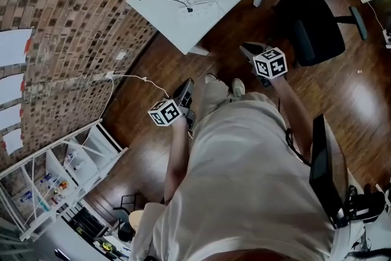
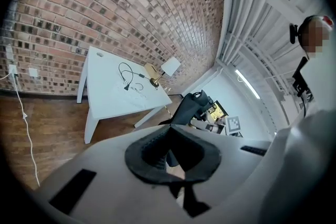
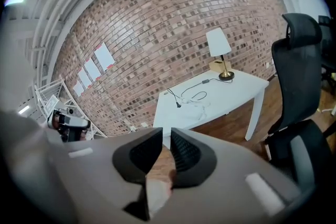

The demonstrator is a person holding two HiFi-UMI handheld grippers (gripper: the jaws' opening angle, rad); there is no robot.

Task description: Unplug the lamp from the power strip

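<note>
Jaws empty: my left gripper (image 2: pixel 168 136) closed, right gripper (image 3: pixel 165 136) slightly parted, both aimed toward desk (image 3: pixel 241 89); lamp (image 3: pixel 218 43) well ahead, nothing reachable yet.

My lamp (image 3: pixel 219 45) has a white shade and brass base; table (image 3: pixel 233 93) white, wall (image 3: pixel 157 23) red-brown brick, chair (image 3: pixel 303 60) at right black.
</note>
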